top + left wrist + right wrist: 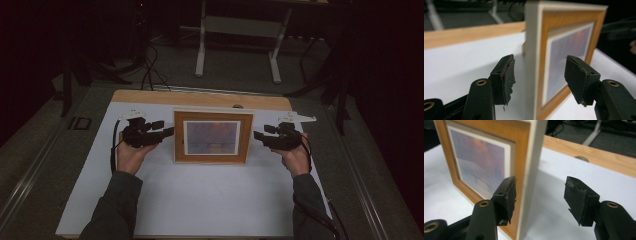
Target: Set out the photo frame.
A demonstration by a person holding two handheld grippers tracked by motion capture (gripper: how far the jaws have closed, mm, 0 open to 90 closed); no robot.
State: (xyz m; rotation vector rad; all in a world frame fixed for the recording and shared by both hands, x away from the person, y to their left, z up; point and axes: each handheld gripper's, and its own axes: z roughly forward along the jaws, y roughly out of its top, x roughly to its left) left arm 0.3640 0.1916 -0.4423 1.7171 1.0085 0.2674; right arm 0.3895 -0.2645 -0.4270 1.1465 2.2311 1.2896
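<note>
Picture frame (564,50) cut off at 6 o'clock; print blurred, scene unreadable; back hidden.

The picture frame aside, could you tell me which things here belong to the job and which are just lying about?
In the job:
picture frame, standing upright on the white table top
left gripper, jaws open at its left edge
right gripper, jaws open at its right edge

Lying about:
white desk legs behind
floor cables

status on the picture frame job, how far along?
Done: the picture frame stands upright on the white table cover. In hand: the left tool and right tool each straddle a side edge of it, jaws open, pads not pressing. Left: apparently only drawing both tools clear, unless a fresh grip is planned.
</note>
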